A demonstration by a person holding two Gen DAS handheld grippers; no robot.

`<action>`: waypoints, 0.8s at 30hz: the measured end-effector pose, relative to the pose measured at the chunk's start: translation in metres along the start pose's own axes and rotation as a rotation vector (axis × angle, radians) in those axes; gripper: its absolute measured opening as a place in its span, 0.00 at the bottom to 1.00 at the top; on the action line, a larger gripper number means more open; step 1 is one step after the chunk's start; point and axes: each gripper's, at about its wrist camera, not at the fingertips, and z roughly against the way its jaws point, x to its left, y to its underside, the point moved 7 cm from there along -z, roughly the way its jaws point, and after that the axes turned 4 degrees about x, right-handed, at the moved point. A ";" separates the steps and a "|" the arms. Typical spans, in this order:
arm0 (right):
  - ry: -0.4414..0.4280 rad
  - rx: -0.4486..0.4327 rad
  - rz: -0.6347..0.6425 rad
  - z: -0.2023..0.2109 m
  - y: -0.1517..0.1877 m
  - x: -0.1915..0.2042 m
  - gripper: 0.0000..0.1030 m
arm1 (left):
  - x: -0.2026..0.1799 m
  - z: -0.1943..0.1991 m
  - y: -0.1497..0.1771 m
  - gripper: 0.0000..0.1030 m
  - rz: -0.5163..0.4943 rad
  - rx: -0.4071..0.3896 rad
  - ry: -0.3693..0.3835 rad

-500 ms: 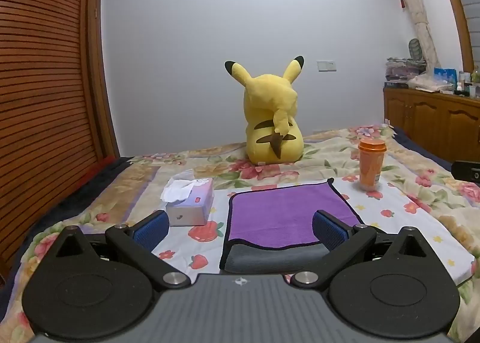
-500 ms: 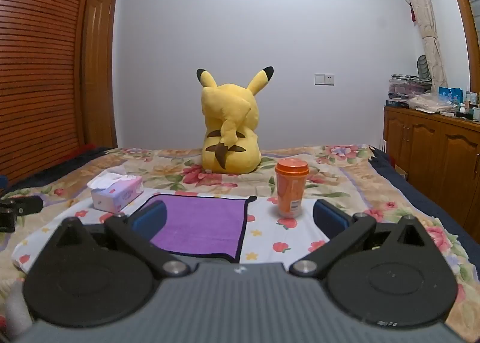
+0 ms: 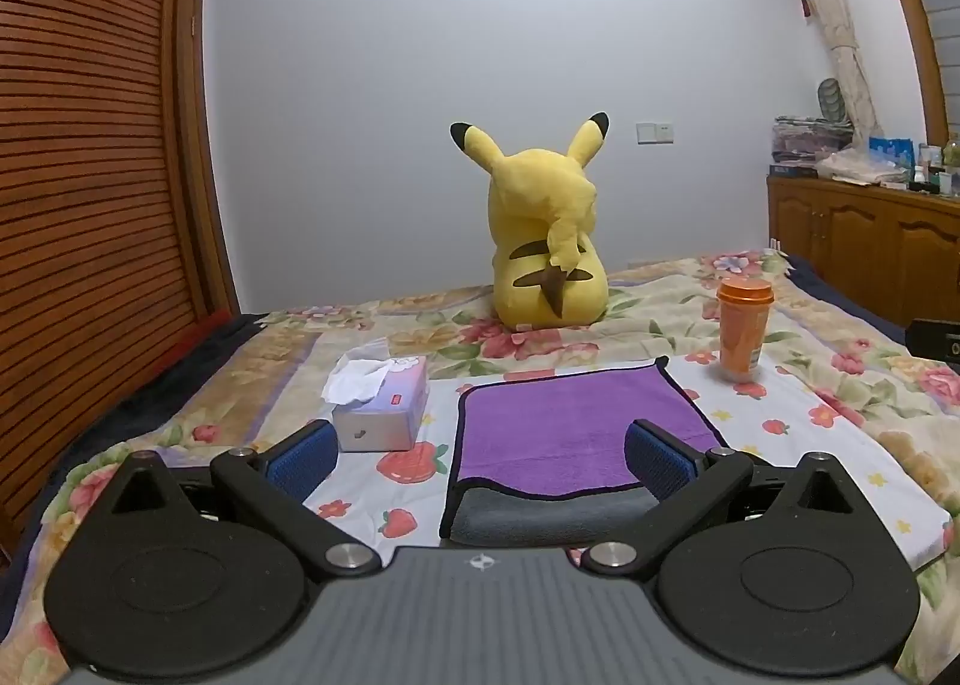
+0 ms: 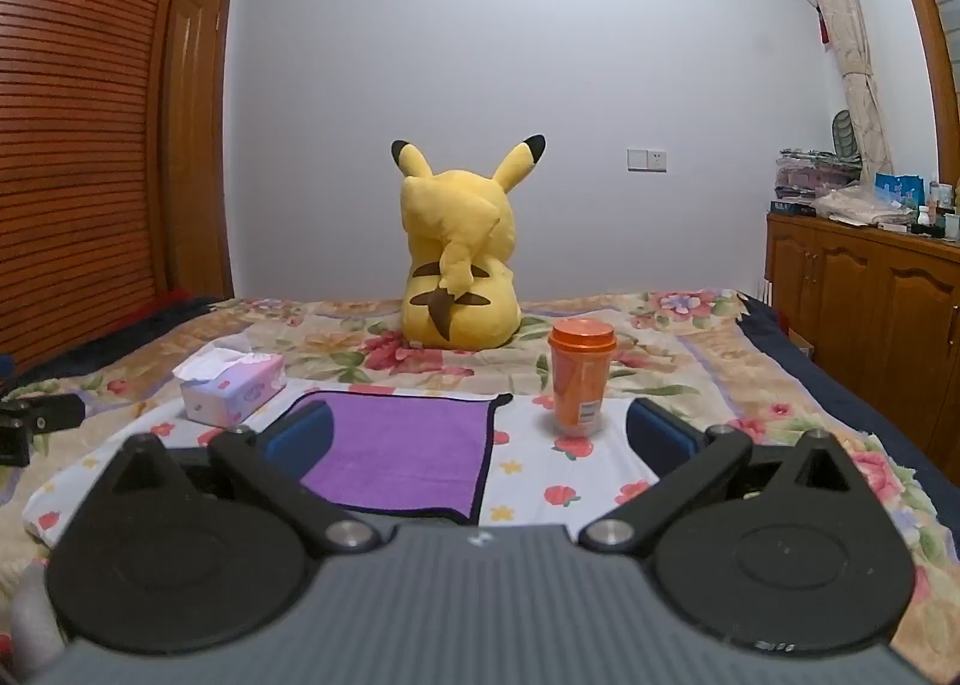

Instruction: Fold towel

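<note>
A purple towel [image 3: 570, 421] with a dark border lies folded flat on the floral bedspread, its grey underside showing along the near edge. It also shows in the right wrist view [image 4: 402, 451]. My left gripper [image 3: 480, 454] is open and empty, held above the bed just short of the towel's near edge. My right gripper [image 4: 480, 433] is open and empty, near the towel's right side. Neither gripper touches the towel.
A tissue box [image 3: 381, 406] sits left of the towel. An orange cup [image 3: 743, 334] stands to its right. A yellow plush toy [image 3: 546, 241] sits behind. Wooden cabinets [image 4: 870, 295] line the right wall and a slatted wooden door [image 3: 78, 205] the left.
Both grippers have moved very slightly; the scene looks almost the same. Nothing was taken hold of or let go.
</note>
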 end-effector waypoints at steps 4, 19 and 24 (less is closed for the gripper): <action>0.001 -0.001 -0.001 0.000 0.000 0.000 1.00 | 0.000 0.000 0.000 1.00 0.000 -0.001 0.000; 0.000 -0.002 -0.001 0.001 0.000 0.001 1.00 | 0.000 -0.001 0.000 1.00 -0.003 -0.004 -0.001; 0.000 -0.003 -0.002 0.001 0.000 0.001 1.00 | 0.000 0.000 0.000 1.00 -0.003 -0.005 0.000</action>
